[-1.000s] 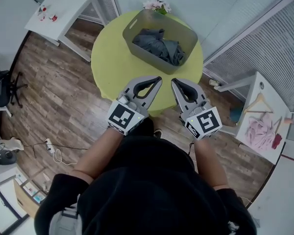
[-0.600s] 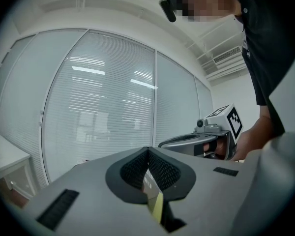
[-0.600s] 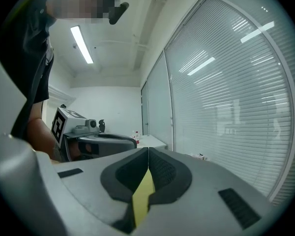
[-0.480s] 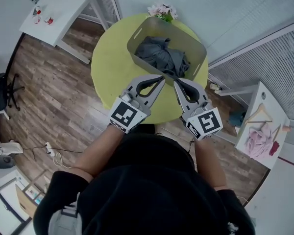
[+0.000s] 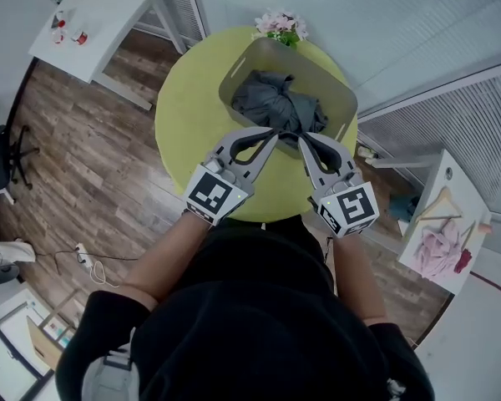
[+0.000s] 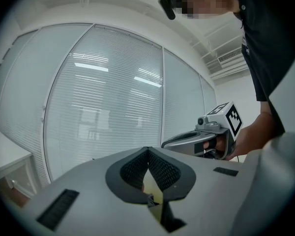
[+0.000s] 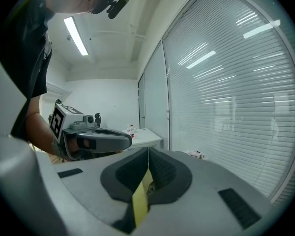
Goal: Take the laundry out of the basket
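Dark grey laundry (image 5: 275,105) bunched inside the grey basket (image 5: 234,75), on the far part of the round yellow-green table (image 5: 188,128), with pink flowers (image 5: 277,23) just beyond the far rim. At the basket's near rim, left gripper (image 5: 272,134) and right gripper (image 5: 302,139) side by side, each pair of jaws pressed together on nothing. Farther out, a white side table (image 5: 108,11) at upper left and a pink garment (image 5: 438,249) on another white table at right.

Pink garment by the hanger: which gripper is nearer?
Right. The right gripper is on the pink garment's side of the round table; the left gripper is just beyond it, farther from the garment.
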A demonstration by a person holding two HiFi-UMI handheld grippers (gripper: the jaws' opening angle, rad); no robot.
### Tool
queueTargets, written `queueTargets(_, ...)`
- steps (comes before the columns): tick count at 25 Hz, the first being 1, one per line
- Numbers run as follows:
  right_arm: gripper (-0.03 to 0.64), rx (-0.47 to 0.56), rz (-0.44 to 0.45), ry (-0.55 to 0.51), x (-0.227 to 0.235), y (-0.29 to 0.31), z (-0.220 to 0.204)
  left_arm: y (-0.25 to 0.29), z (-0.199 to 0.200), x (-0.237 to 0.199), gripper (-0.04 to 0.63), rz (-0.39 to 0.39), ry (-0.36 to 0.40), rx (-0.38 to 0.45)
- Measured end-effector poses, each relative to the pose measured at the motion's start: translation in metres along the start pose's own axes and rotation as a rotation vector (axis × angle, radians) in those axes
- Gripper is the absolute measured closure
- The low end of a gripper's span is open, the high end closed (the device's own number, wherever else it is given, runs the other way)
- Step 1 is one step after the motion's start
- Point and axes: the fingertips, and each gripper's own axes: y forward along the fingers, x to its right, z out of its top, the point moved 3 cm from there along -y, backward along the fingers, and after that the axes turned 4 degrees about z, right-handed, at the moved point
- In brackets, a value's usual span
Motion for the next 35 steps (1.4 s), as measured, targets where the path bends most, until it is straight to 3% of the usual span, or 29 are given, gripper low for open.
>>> queueTargets(17, 0.594, -0.216, 0.186, -0.022, 0.080, 0.062, -0.046, 0.051, -0.022, -0.049, 0.592, 0.204, -0.037, -0.003)
queueTargets(26, 0.593, -0.320, 0.242, -0.016, 0.109, 0.094, -0.078, 0.086, -0.026, -0.080, 0.592, 0.223, 0.006, 0.005)
queueTargets(31, 0.591, -0.422, 0.295, -0.031, 0.116, 0.115, -0.101, 0.103, -0.028, -0.103, 0.592, 0.228, -0.013, 0.028)
queueTargets(35, 0.588, -0.489, 0.317, -0.049, 0.124, 0.127, -0.116, 0.117, -0.031, -0.118, 0.592, 0.223, 0.050, -0.001)
